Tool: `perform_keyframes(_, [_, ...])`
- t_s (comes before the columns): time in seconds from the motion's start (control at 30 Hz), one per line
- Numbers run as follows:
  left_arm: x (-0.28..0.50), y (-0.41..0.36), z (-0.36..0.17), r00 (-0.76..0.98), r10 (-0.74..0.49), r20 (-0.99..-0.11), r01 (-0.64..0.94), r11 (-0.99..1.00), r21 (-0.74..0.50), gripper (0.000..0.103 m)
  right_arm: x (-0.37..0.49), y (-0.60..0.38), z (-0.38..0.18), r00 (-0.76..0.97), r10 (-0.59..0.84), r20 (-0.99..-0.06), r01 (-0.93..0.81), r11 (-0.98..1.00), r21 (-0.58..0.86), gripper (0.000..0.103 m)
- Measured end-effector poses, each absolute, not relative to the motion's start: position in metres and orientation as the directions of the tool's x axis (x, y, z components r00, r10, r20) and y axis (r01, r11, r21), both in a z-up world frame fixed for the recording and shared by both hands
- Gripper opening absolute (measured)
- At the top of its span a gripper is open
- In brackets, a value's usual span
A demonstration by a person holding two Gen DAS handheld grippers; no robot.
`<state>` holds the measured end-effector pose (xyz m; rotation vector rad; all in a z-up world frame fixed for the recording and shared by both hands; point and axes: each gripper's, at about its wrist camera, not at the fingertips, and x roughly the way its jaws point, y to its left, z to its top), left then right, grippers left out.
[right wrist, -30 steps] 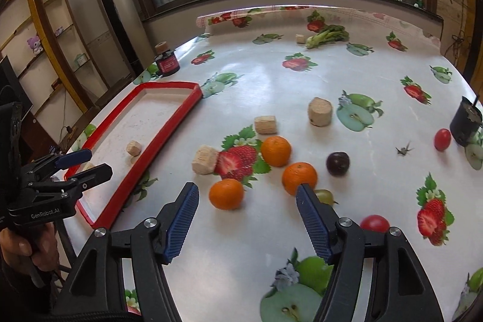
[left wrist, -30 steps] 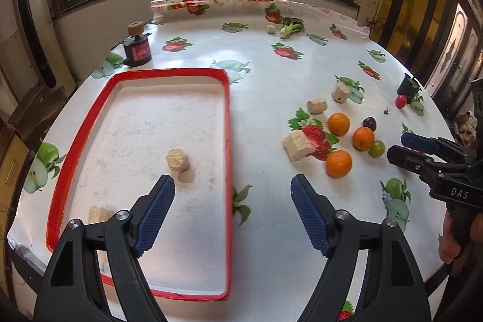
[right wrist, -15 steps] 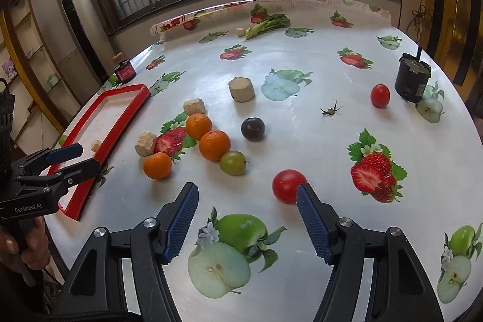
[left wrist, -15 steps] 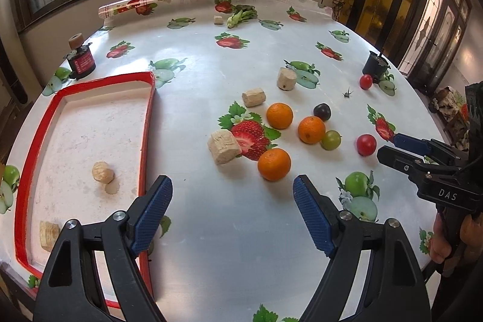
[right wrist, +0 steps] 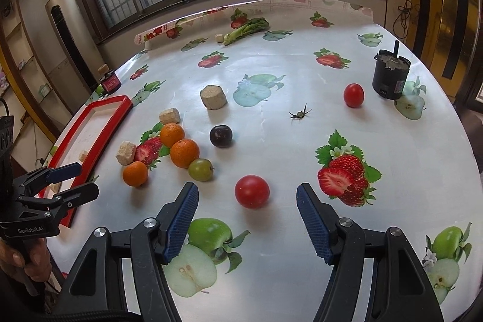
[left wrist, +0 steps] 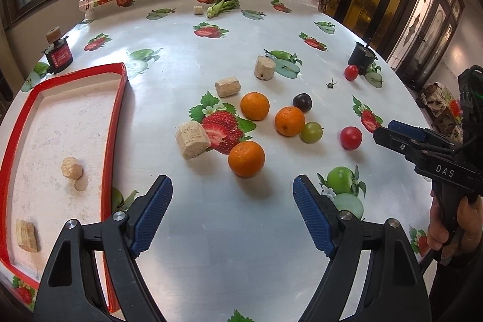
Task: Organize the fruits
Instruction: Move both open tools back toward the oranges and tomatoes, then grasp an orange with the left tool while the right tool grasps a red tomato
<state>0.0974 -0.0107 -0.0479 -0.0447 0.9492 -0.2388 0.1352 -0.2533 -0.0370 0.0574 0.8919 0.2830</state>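
Observation:
Three oranges lie on the fruit-print tablecloth; the nearest orange (left wrist: 246, 159) sits just ahead of my open, empty left gripper (left wrist: 232, 213). A green grape-like fruit (left wrist: 311, 132), a dark plum (left wrist: 302, 102) and a red tomato (left wrist: 350, 137) lie to their right. My right gripper (right wrist: 247, 219) is open and empty, with that red tomato (right wrist: 252, 191) just ahead between the jaws. A second tomato (right wrist: 353, 94) lies farther back. The red-rimmed tray (left wrist: 116, 110) is at the left.
Beige cork-like blocks lie on the table (left wrist: 193, 139) and in the tray (left wrist: 71, 168). A black motor-like can (right wrist: 390, 74) stands at the right, a red-labelled one (left wrist: 59, 56) at the far left, a leafy vegetable (right wrist: 247, 27) at the back.
Both grippers have swung right, away from the tray. The left now faces the oranges; the right has closed in on the near red tomato. Both stayed open.

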Motion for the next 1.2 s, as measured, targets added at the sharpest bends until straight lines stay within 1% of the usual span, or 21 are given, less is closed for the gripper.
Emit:
perform_keyframes(0.2, [0.108,-0.022,-0.057,0.537,-0.249,-0.806,0.208,0.965,-0.160,0.082,0.139,-0.259,-0.047,0.576,0.263,-0.774,-0.207,0.963,0.174,0.070])
perform_keyframes(0.53, [0.133,-0.034,-0.073,0.516,-0.228,-0.826,0.208,0.968,-0.137,0.082,0.147,-0.251,-0.061,0.550,0.276,-0.788,-0.234,0.957,0.171,0.069])
perform_keyframes(0.63, [0.139,-0.037,-0.078,0.508,-0.224,-0.832,0.214,0.968,-0.130,0.075,0.154,-0.245,-0.068,0.535,0.270,-0.801,-0.245,0.957,0.159,0.069])
perform_keyframes(0.67, [0.141,-0.037,-0.081,0.499,-0.228,-0.836,0.214,0.967,-0.136,0.068,0.157,-0.244,-0.070,0.531,0.265,-0.805,-0.246,0.957,0.153,0.069])
perform_keyframes(0.7, [0.144,-0.037,-0.084,0.489,-0.236,-0.840,0.216,0.965,-0.146,0.060,0.159,-0.242,-0.072,0.528,0.260,-0.809,-0.249,0.958,0.145,0.066])
perform_keyframes(0.73, [0.146,-0.037,-0.086,0.481,-0.242,-0.843,0.219,0.964,-0.152,0.056,0.162,-0.240,-0.075,0.522,0.253,-0.815,-0.250,0.958,0.137,0.064])
perform_keyframes(0.77, [0.147,-0.038,-0.089,0.473,-0.244,-0.846,0.224,0.963,-0.152,0.049,0.164,-0.238,-0.078,0.515,0.247,-0.821,-0.251,0.959,0.131,0.062])
perform_keyframes(0.83, [0.147,-0.042,-0.090,0.492,-0.220,-0.842,0.231,0.966,-0.118,0.043,0.168,-0.237,-0.084,0.506,0.236,-0.829,-0.250,0.961,0.121,0.055])
perform_keyframes(0.87, [0.148,-0.043,-0.091,0.500,-0.213,-0.840,0.235,0.966,-0.105,0.037,0.168,-0.235,-0.085,0.516,0.222,-0.827,-0.250,0.963,0.103,0.051])
perform_keyframes(0.9, [0.148,-0.043,-0.091,0.504,-0.208,-0.838,0.235,0.967,-0.098,0.031,0.167,-0.234,-0.085,0.531,0.205,-0.822,-0.250,0.965,0.079,0.044])
perform_keyframes(0.93, [0.149,-0.043,-0.090,0.503,-0.212,-0.838,0.237,0.966,-0.103,0.031,0.168,-0.234,-0.086,0.535,0.194,-0.822,-0.246,0.967,0.069,0.041])
perform_keyframes(0.97, [0.149,-0.042,-0.090,0.502,-0.217,-0.837,0.236,0.966,-0.109,0.031,0.167,-0.235,-0.086,0.540,0.201,-0.817,-0.243,0.967,0.077,0.033])
perform_keyframes(1.2, [0.134,-0.032,-0.068,0.544,-0.236,-0.806,0.231,0.965,-0.126,0.031,0.158,-0.239,-0.071,0.556,0.231,-0.799,-0.237,0.965,0.114,0.033])
